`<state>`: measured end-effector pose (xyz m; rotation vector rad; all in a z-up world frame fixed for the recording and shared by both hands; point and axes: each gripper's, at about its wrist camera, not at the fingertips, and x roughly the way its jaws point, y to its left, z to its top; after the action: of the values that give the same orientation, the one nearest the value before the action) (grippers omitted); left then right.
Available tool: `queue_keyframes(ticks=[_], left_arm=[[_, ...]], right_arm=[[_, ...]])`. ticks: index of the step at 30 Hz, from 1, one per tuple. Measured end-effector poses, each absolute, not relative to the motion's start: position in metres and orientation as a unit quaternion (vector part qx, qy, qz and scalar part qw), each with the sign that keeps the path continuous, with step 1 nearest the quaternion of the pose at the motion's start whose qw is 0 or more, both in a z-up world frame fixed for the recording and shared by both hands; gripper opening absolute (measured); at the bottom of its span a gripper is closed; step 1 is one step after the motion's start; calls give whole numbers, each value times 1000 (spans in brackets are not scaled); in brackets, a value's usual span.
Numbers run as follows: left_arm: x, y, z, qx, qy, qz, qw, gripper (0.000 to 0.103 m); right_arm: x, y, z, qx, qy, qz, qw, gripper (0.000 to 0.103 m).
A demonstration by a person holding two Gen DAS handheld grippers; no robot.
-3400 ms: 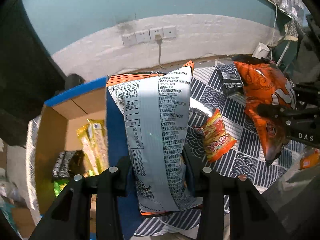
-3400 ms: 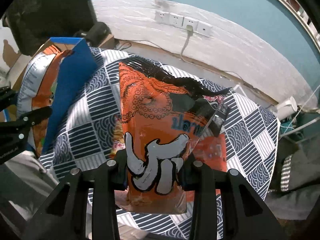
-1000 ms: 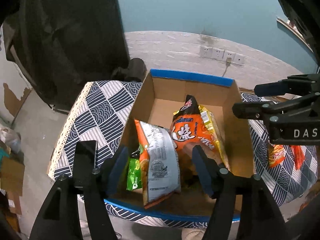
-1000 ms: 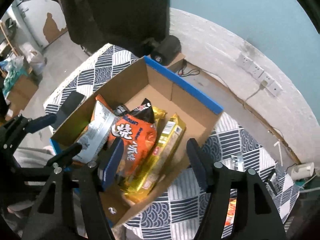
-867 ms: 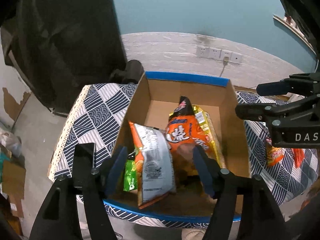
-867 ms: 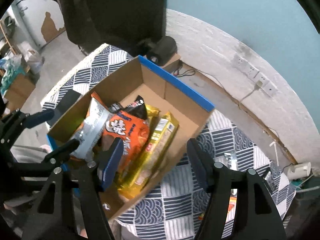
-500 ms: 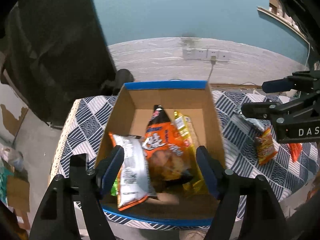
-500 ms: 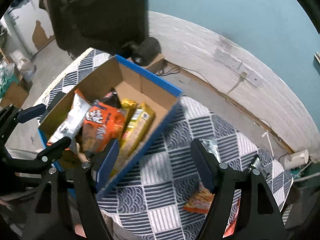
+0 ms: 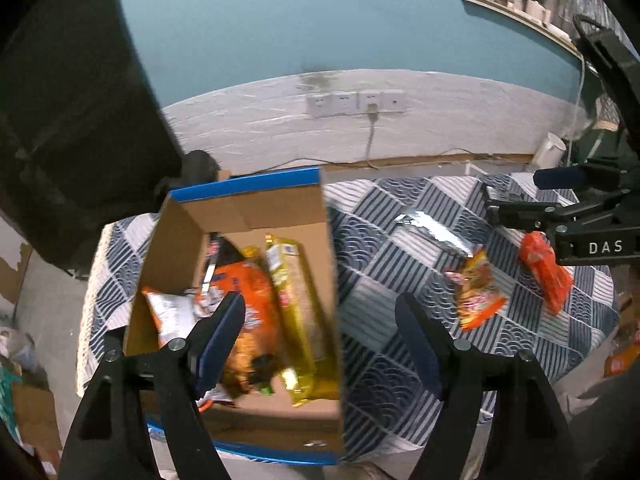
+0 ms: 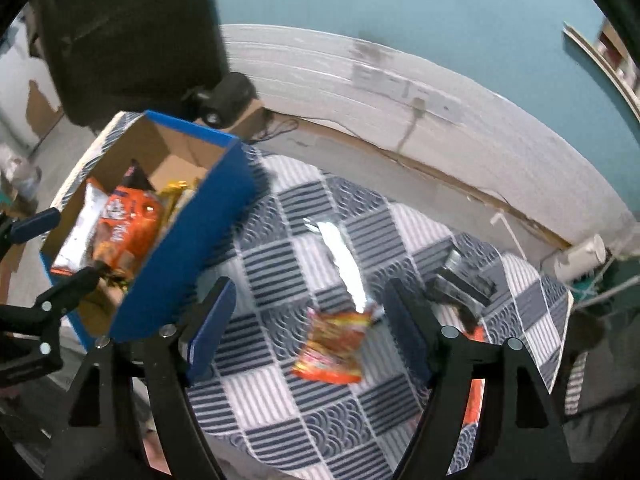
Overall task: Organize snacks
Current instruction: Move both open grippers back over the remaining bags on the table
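Both claws empty. Left claw (image 9: 320,312) is opening wider, nothing between its jaws, hanging over the right wall of the cardboard box (image 9: 176,248). Right claw (image 10: 308,300) jaws wide apart, holding nothing, above the checked counter (image 10: 280,412). Box holds an orange bag (image 9: 248,296), a silver-backed bag (image 9: 168,312) and a yellow packet (image 9: 292,288). On the counter, right of the box: small red-yellow snack packet (image 10: 332,348), silver packet (image 10: 340,256) just behind it, orange packet (image 9: 546,272) farther right.
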<state>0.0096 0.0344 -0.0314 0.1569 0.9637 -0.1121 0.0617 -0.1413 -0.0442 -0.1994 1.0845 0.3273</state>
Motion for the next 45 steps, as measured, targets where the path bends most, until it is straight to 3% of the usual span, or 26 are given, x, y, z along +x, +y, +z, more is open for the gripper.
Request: queue_keyframes(ticks=[12, 26, 45], left_arm=[[15, -39, -47, 121, 476, -94, 866, 80], [31, -105, -84, 143, 488, -120, 853, 80], [74, -129, -156, 66, 565, -113, 815, 80]], right_arm=[[57, -219, -60, -77, 521, 100, 844, 77], [65, -296, -119, -53, 570, 55, 818, 77], [82, -348, -195, -10, 633, 34, 774, 77]])
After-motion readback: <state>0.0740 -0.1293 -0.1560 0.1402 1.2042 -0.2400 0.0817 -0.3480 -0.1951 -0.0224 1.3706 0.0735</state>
